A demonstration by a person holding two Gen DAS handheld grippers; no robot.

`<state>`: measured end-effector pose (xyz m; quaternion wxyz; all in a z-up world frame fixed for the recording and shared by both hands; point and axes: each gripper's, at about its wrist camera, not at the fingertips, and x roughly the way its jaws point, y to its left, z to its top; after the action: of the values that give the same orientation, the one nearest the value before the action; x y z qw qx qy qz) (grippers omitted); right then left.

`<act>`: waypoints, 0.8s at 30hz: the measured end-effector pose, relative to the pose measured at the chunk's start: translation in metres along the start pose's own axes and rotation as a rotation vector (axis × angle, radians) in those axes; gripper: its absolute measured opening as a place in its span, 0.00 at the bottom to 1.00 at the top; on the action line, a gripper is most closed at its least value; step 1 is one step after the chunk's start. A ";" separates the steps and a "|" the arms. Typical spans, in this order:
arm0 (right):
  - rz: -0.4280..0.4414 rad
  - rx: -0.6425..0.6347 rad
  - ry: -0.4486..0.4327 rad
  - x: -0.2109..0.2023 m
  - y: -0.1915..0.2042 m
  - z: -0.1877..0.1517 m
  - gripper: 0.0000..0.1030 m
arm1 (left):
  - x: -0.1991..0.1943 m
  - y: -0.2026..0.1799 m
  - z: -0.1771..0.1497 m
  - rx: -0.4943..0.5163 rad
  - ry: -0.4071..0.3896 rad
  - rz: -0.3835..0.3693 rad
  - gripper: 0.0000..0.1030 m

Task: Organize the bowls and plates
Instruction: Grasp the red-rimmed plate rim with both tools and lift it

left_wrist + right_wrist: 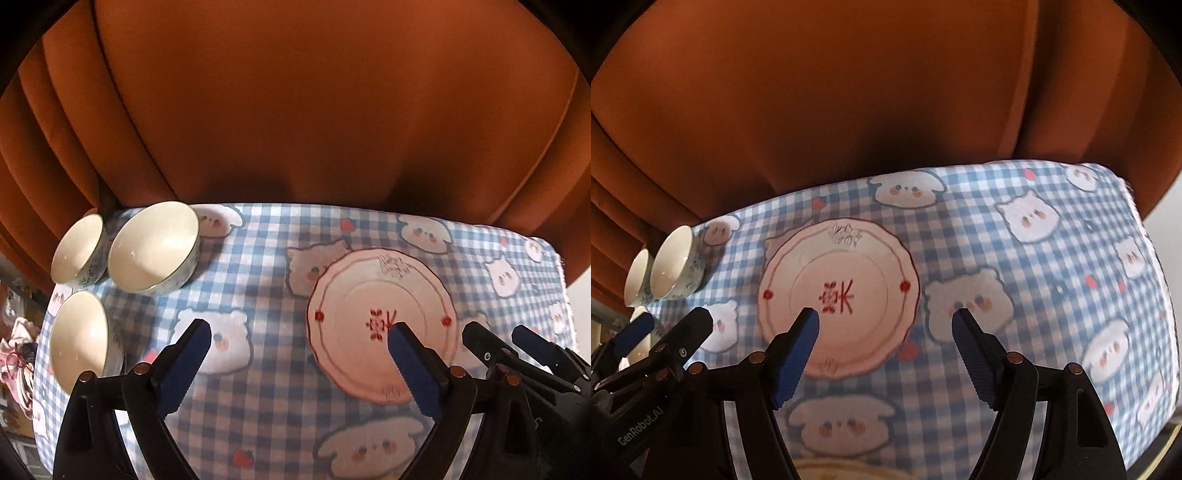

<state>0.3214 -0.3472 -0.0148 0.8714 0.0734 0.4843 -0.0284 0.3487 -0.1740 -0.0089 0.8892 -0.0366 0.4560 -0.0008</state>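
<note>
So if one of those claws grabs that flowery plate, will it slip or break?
Probably slippery: the plate looks glazed and glossy, like ceramic, so it could chip if dropped. It lies flat on the checked tablecloth, so its low scalloped rim seems hard to get under. Pushed, it may drag the cloth rather than slide freely.
</note>
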 end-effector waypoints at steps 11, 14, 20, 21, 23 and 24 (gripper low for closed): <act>0.026 -0.027 0.048 0.070 -0.017 0.022 0.71 | 0.069 -0.013 0.006 -0.017 0.060 0.045 0.91; 0.042 -0.026 0.086 0.090 -0.019 0.021 0.66 | 0.084 -0.016 0.000 -0.003 0.084 0.057 0.87; 0.055 -0.030 0.114 0.110 -0.023 0.017 0.48 | 0.104 -0.022 -0.009 0.020 0.126 0.040 0.74; 0.055 -0.034 0.119 0.112 -0.023 0.017 0.43 | 0.107 -0.023 -0.010 0.020 0.137 0.031 0.69; 0.059 -0.045 0.130 0.118 -0.022 0.016 0.36 | 0.113 -0.023 -0.013 0.017 0.165 0.012 0.59; 0.056 -0.048 0.135 0.120 -0.022 0.016 0.34 | 0.114 -0.022 -0.014 0.012 0.167 -0.001 0.57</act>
<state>0.3955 -0.3683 -0.1103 0.8388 0.0676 0.5400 0.0127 0.4052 -0.2010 -0.1081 0.8484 -0.0312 0.5283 -0.0070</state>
